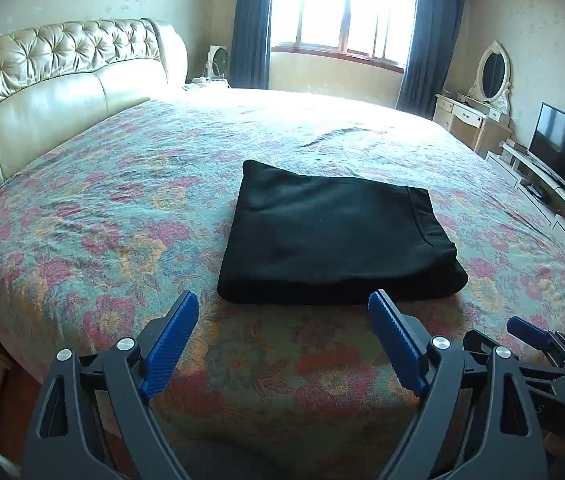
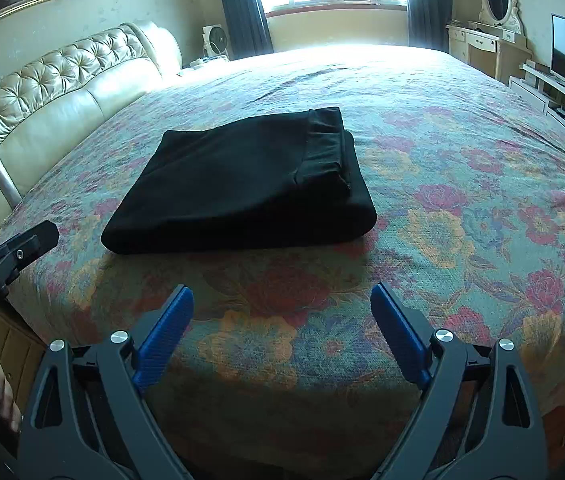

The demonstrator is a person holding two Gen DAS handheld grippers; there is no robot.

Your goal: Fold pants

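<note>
While the black pants (image 1: 334,236) lie folded into a compact rectangle on the floral bedspread (image 1: 122,208), both tools are held back from them, above the near edge of the bed. The left gripper (image 1: 282,308) is spread wide with nothing between its 2 blue pads (image 1: 170,344), and the bundle's near fold sits just ahead of its tips. The right gripper (image 2: 282,300) is likewise spread and empty; from it, the pants are seen ahead and a little to the left, clear of its fingers (image 2: 400,336).

The waistband (image 2: 324,148) is turned up on the far right part of the stack, where several layers are gathered into a thicker ridge. The near edge is rounded, so it is judged to be a fold and not a set of loose hems.

The cloth is judged soft, limp and light (a knit or fleece, by its matte surface), so no shape would be kept once lifted by 1 corner; the layers would be expected to slide apart and sag. If the bundle is to be moved or folded again, the thick near fold should be pinched at its 2 ends, 1 by each tool, with all layers taken between the pads. The fold appears largely done.
</note>
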